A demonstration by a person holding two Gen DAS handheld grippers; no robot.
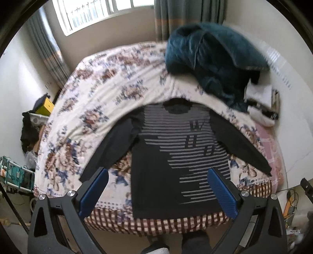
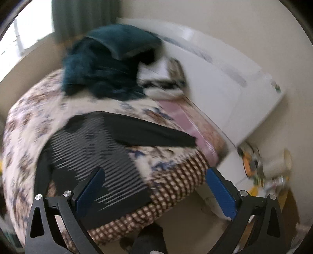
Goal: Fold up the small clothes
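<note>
A dark long-sleeved shirt (image 1: pixel 176 156) with grey stripes lies flat, face up, on the floral bed (image 1: pixel 101 93), sleeves spread to both sides and hem at the bed's near edge. My left gripper (image 1: pixel 158 187) is open and empty, held above the hem. In the right wrist view the shirt (image 2: pixel 97 156) lies to the left, its right sleeve (image 2: pixel 152 134) stretched toward the pink sheet. My right gripper (image 2: pixel 154 187) is open and empty, above the bed's near right corner. The right wrist view is blurred.
A teal fluffy blanket (image 1: pixel 211 58) is heaped at the head of the bed, with folded clothes (image 1: pixel 262 101) beside it. A white headboard (image 2: pixel 225 78) stands on the right. Clutter lies on the floor at left (image 1: pixel 29 136) and at right (image 2: pixel 270 166). A window (image 1: pixel 93 13) is behind.
</note>
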